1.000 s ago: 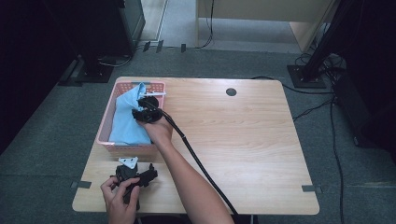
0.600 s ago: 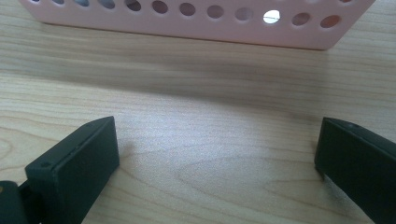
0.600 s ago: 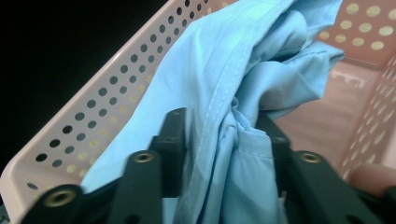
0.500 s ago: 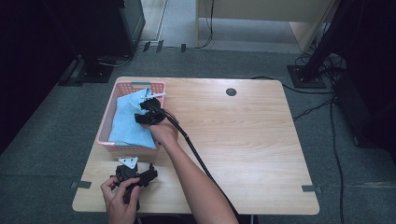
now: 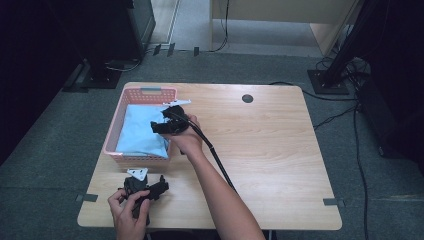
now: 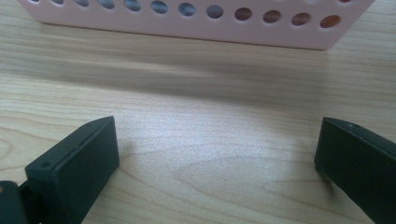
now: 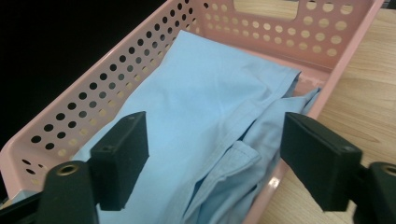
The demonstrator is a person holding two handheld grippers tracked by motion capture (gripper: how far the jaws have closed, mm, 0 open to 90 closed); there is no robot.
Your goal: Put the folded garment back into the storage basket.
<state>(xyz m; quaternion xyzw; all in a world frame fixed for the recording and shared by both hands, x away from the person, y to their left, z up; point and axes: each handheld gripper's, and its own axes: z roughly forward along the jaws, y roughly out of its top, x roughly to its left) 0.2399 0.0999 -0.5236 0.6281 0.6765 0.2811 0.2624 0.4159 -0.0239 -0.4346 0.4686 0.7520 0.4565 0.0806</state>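
A pink perforated basket stands at the table's left, and a folded light blue cloth lies inside it. The cloth fills most of the basket in the right gripper view, with a folded edge near the right wall. My right gripper hovers over the basket's right side, open, nothing between its jaws. My left gripper rests low over the table near the front edge, open and empty, facing the basket's front wall.
The wooden table has a round cable hole near its far edge. A black cable trails from the right gripper along the forearm. Dark stands and cables sit on the grey floor around the table.
The right gripper has let go of the blue cloth and drawn back to the right. The cloth, bunched up before, now lies flat in the basket. The left gripper has not moved.
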